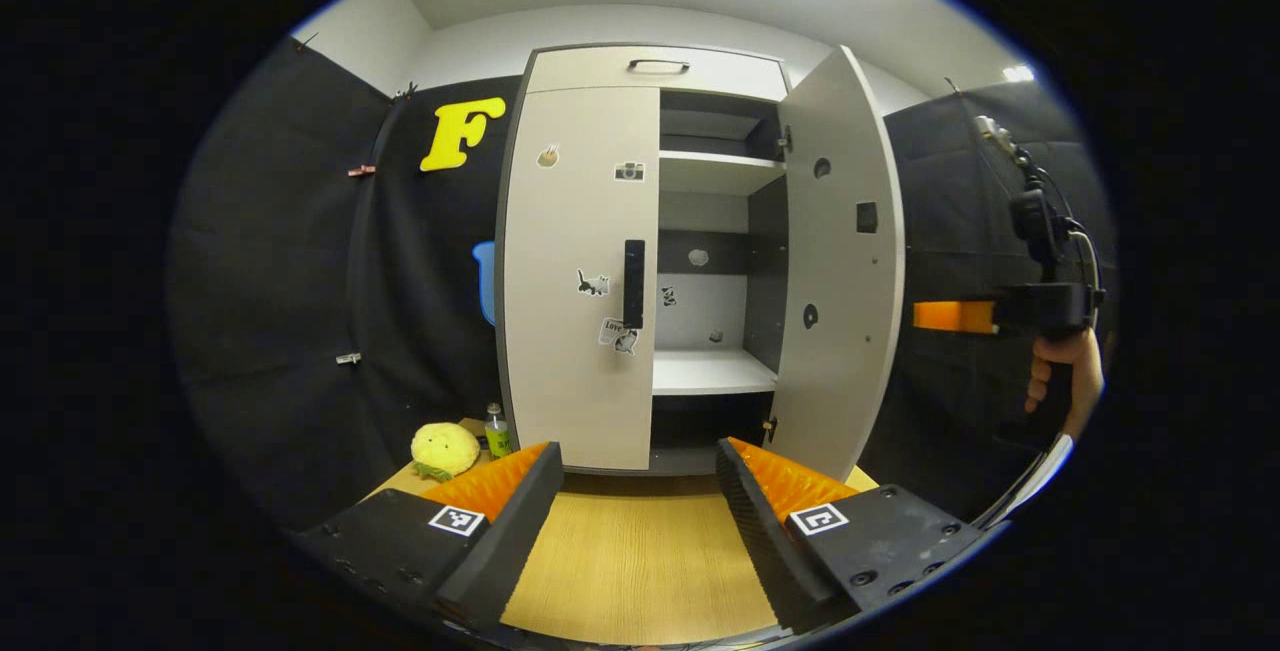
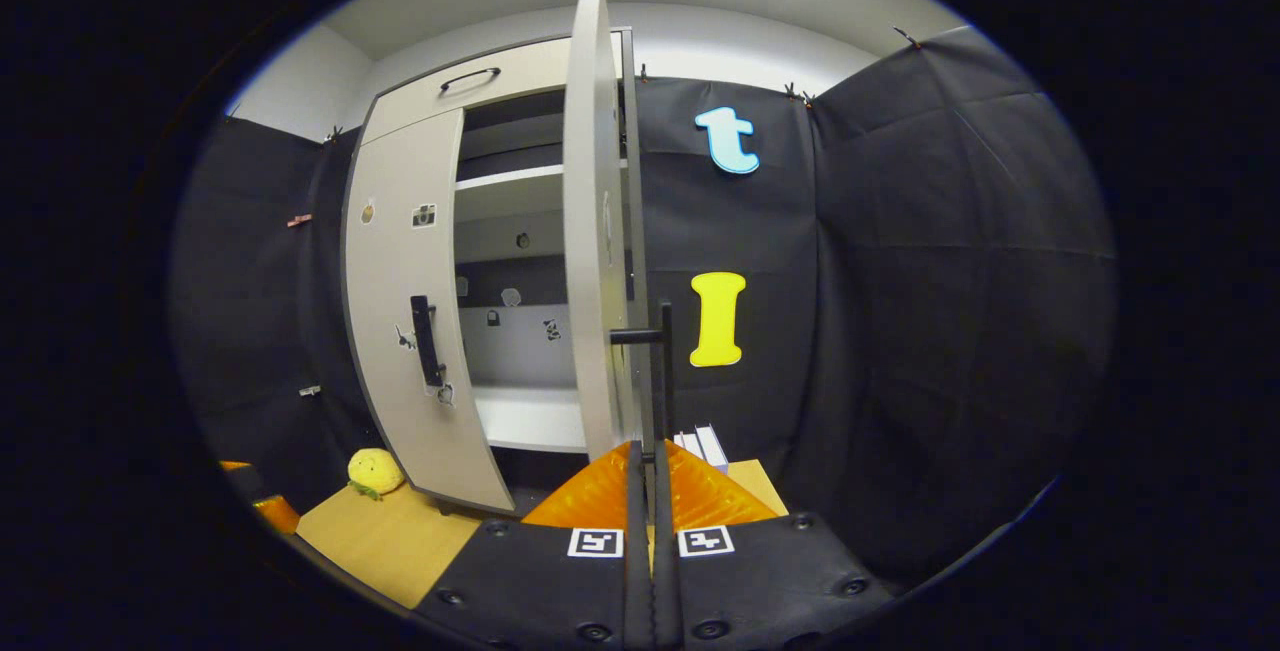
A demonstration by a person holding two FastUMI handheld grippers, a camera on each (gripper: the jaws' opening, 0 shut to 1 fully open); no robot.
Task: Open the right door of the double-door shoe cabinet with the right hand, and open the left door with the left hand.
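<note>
The pale grey shoe cabinet (image 1: 655, 71) stands at the back of a wooden table (image 1: 640, 561). Its left door (image 1: 575, 281) is closed, and a black vertical handle (image 1: 634, 283) sits at its inner edge. My left gripper (image 1: 635, 456) is open, low in front of that door and short of it. The right door (image 1: 840, 271) is swung wide, baring white shelves (image 1: 712, 371). In the right gripper view this door (image 2: 595, 231) is edge-on. My right gripper (image 2: 650, 451) is shut on the lower end of its black bar handle (image 2: 666, 371). A hand (image 1: 1065, 371) holds that gripper (image 1: 955, 316).
A yellow plush toy (image 1: 445, 449) and a green bottle (image 1: 497, 431) sit on the table left of the cabinet. A drawer with a black handle (image 1: 658, 65) tops the cabinet. White flat items (image 2: 700, 446) lie behind the open door. Black cloth walls close in both sides.
</note>
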